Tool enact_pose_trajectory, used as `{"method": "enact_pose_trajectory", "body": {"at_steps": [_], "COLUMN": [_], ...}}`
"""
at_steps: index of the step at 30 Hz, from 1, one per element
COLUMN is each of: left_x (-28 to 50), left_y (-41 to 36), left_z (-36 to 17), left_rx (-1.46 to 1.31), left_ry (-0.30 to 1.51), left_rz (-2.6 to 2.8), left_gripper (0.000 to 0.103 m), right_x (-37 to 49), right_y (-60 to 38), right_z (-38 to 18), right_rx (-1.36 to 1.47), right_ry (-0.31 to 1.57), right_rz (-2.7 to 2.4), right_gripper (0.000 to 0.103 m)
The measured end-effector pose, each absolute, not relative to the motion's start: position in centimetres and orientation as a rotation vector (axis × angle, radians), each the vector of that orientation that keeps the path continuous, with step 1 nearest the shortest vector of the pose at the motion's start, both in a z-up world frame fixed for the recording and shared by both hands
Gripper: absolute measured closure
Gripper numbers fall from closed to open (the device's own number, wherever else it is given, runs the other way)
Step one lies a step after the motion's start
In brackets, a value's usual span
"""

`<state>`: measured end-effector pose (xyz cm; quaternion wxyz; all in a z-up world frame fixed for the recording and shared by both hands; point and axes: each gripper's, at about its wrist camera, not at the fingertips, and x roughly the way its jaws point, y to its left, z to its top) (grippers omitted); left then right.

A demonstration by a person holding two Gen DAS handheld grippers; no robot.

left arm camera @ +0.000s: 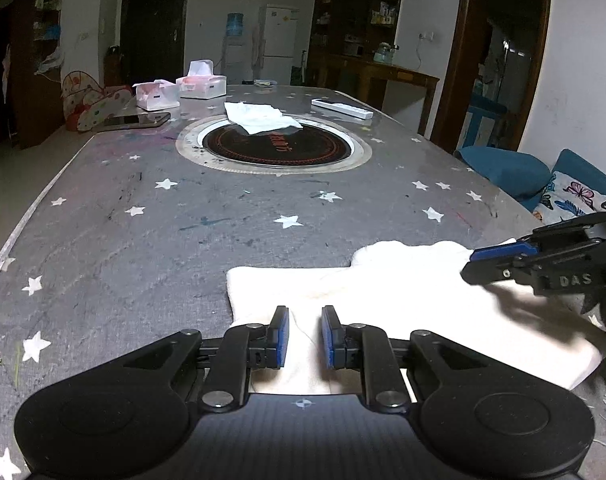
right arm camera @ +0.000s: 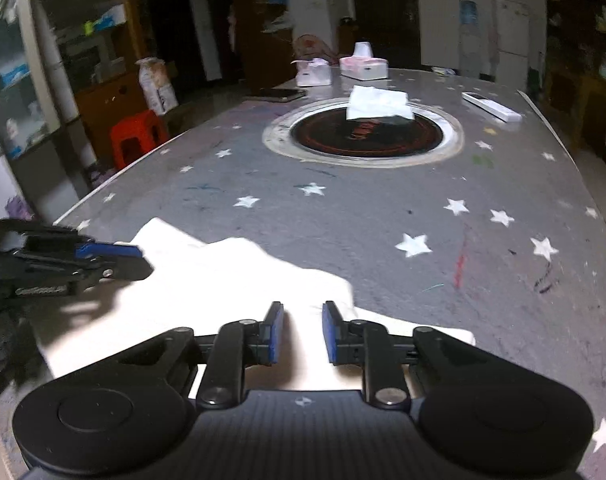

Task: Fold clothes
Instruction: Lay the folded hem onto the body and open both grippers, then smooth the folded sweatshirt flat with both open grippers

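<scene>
The left hand-held gripper (left arm camera: 305,336) is seen at the bottom middle of its own view. Its blue pads are held a little apart, and the white cloth (left arm camera: 403,304) is seen in the gap between them; no squeeze on it can be seen. The right hand-held gripper (right arm camera: 302,332) is seen at the bottom middle of its own view. Its pads are also a little apart, with the cloth's edge lying under them, not pinched. The cloth is spread low on the gray star-covered bench (left arm camera: 151,232), bunched at one end. It looks partly folded, and more folds are likely left. Farther up, a second white cloth (left arm camera: 259,117) is laid across a dark round plate (left arm camera: 279,148), not yet folded.
</scene>
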<state>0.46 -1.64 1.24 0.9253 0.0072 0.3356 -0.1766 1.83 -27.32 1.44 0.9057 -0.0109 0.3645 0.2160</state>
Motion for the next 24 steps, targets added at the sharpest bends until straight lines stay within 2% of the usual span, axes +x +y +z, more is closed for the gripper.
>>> {"method": "enact_pose_trajectory", "body": {"at_steps": [4,15,19,24], "left_x": [0.1,-4.0,-4.1,-4.2], "left_y": [-1.6,-4.0,-4.1,-3.7], "left_z": [1.6,2.5,1.5,1.5], "left_rx": [0.021,0.039,0.040,0.031], "left_ry": [0.683,0.639,0.660,0.658], "left_rz": [-0.363,-0.466,-0.447,-0.432], "left_gripper": [0.083,0.083,0.083,0.083], "right_x": [1.4,-6.1,-6.0,-5.5], "right_y": [-28.3,-27.8,-28.3,-29.7], "right_z": [2.2,3.2,1.6,2.3], "right_rx": [0.007,-0.148,-0.159,-0.103], "right_ry": [0.727,0.643,0.665,0.642], "right_rz": [0.438,0.476,0.430,0.398], "right_gripper": [0.093,0.092,0.092,0.092]}}
